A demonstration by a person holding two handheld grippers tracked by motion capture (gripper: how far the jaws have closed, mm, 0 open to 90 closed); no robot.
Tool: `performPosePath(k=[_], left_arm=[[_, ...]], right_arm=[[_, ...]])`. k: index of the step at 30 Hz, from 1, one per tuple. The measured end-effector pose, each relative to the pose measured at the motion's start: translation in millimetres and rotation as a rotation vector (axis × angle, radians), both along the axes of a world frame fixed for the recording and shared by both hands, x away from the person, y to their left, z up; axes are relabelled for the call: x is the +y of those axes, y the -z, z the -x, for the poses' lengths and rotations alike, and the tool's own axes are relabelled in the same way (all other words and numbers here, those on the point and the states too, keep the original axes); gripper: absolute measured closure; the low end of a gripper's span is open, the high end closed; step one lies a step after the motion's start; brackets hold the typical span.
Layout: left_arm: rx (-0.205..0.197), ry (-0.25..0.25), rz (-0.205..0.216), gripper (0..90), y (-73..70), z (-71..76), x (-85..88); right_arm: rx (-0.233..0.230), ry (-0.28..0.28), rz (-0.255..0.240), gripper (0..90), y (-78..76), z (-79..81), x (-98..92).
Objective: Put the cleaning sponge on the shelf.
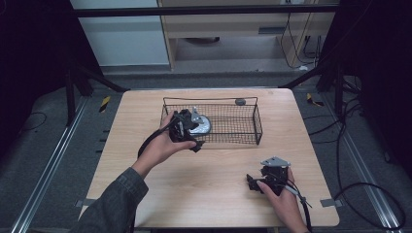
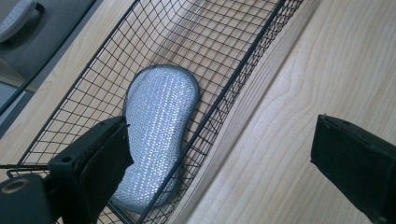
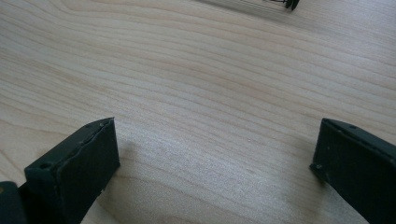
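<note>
A black wire basket [image 1: 243,127] stands on the middle of the wooden table. A silvery mesh scrubbing pad [image 1: 201,127] lies in its left end, against the front wall. My left gripper [image 1: 191,130] hovers over that front left corner. In the left gripper view it [image 2: 222,140] is open, with one jaw inside the basket [image 2: 243,70] beside the pad [image 2: 159,135] and the other outside over the table. My right gripper [image 1: 251,183] rests low at the front right of the table. Its jaws [image 3: 217,140] stand open over bare wood.
A small dark round object [image 1: 240,102] lies on the table [image 1: 145,184] just behind the basket's back wall. The table's edges drop to a grey floor with rails and cables [image 1: 359,189] at the sides.
</note>
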State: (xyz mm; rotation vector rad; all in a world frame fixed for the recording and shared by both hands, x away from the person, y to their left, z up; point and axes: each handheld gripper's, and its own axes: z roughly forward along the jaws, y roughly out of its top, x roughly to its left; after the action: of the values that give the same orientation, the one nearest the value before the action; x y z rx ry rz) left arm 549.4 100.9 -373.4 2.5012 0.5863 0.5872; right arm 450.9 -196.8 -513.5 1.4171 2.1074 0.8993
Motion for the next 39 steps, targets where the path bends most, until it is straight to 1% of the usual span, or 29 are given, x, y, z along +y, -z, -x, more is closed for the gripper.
performPosePath(k=[2, 4, 6, 10, 12, 16, 18, 25, 29, 31, 37, 39], left_arm=[[0.000, -0.002, 0.008, 4.3, 1.8, 4.1, 0.5], [-0.001, -0.004, 0.007, 4.3, 3.1, 6.8, 1.5], [0.007, -0.013, 0.032, 4.3, 4.6, 10.3, 3.8], [0.002, -0.036, 0.040, 4.2, 5.8, 16.8, 9.2], [0.002, -0.049, 0.052, 4.2, 6.4, 18.8, 12.4], [0.003, -0.073, 0.053, 4.0, 7.7, 22.2, 22.2], [0.003, -0.087, 0.065, 4.0, 8.4, 23.6, 26.1], [-0.015, -0.127, 0.090, 3.9, 8.5, 32.5, 43.2], [-0.022, -0.148, 0.092, 3.8, 10.5, 38.4, 53.4], [-0.020, -0.159, 0.100, 3.8, 12.9, 41.2, 58.6], [-0.027, -0.193, 0.103, 3.9, 24.0, 49.8, 76.1], [-0.021, -0.206, 0.120, 3.9, 29.0, 53.2, 82.5]], right_arm=[[0.000, -0.001, 0.000, 0.5, 0.0, 0.2, -0.1], [0.000, -0.001, 0.000, 0.5, 0.0, 0.2, -0.1], [0.000, -0.001, 0.001, 0.5, 0.0, 0.2, -0.1], [0.000, 0.000, 0.001, 0.5, 0.0, 0.4, -0.1], [0.002, 0.000, -0.001, 0.5, -0.1, 0.6, 0.0], [0.001, 0.000, -0.001, 0.5, 0.0, 0.8, 0.0], [0.001, 0.001, 0.000, 0.5, 0.0, 0.9, 0.0], [-0.002, -0.002, 0.002, 0.5, 0.2, 1.1, -0.3], [-0.003, -0.002, 0.002, 0.5, 0.2, 1.1, -0.3], [-0.003, -0.002, 0.002, 0.5, 0.2, 1.1, -0.3], [-0.001, -0.002, 0.001, 0.5, 0.1, 1.3, -0.3], [-0.001, -0.002, 0.001, 0.5, 0.1, 1.3, -0.3]])
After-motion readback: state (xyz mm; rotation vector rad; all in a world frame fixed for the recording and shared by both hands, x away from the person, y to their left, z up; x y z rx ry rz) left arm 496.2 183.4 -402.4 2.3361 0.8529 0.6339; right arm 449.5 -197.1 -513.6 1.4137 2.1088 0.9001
